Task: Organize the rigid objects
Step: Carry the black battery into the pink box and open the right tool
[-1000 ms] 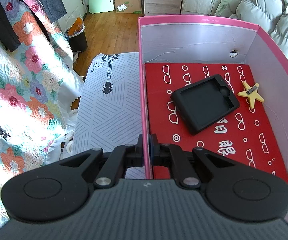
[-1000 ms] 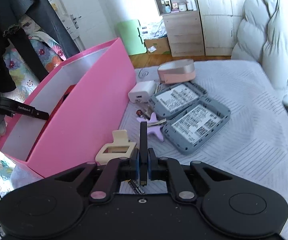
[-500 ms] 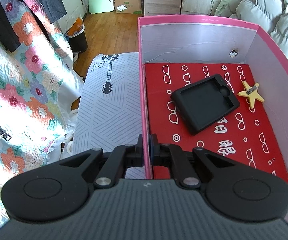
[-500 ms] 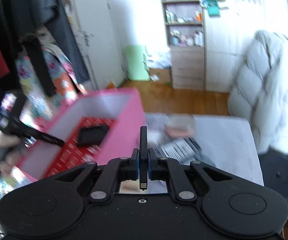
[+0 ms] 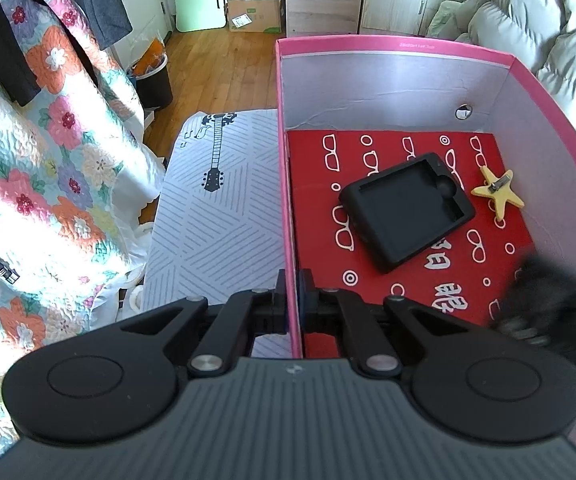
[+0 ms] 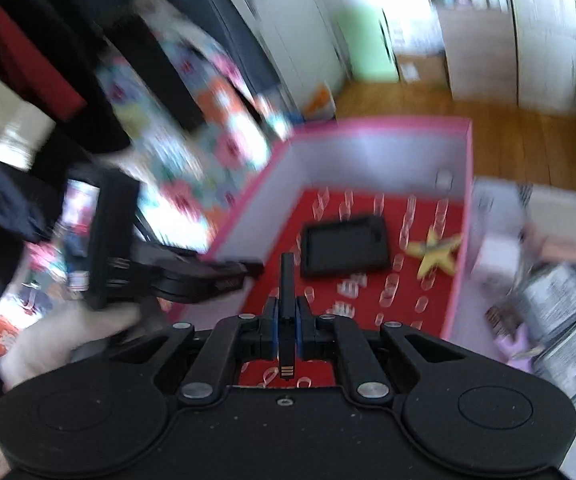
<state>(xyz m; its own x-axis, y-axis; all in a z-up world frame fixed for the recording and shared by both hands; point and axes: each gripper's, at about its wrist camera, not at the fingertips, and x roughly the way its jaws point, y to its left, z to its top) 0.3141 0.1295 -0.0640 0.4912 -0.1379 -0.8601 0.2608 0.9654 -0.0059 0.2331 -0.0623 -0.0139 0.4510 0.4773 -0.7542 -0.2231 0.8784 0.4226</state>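
Right gripper (image 6: 287, 320), clamped on a slim black clip (image 6: 287, 280), hovers above the pink box's (image 5: 288, 184) near end; left gripper (image 5: 293, 300) pinches its wall.

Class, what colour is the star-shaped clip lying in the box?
Yellow star clip, clearest in the left wrist view.

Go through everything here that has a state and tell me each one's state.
Pink cardboard box: open, lidless.
Left gripper: shut on the box's wall.
Right gripper: shut on a thin black stick.
Black rubber case: lying in box.
Yellow star clip: lying in box.
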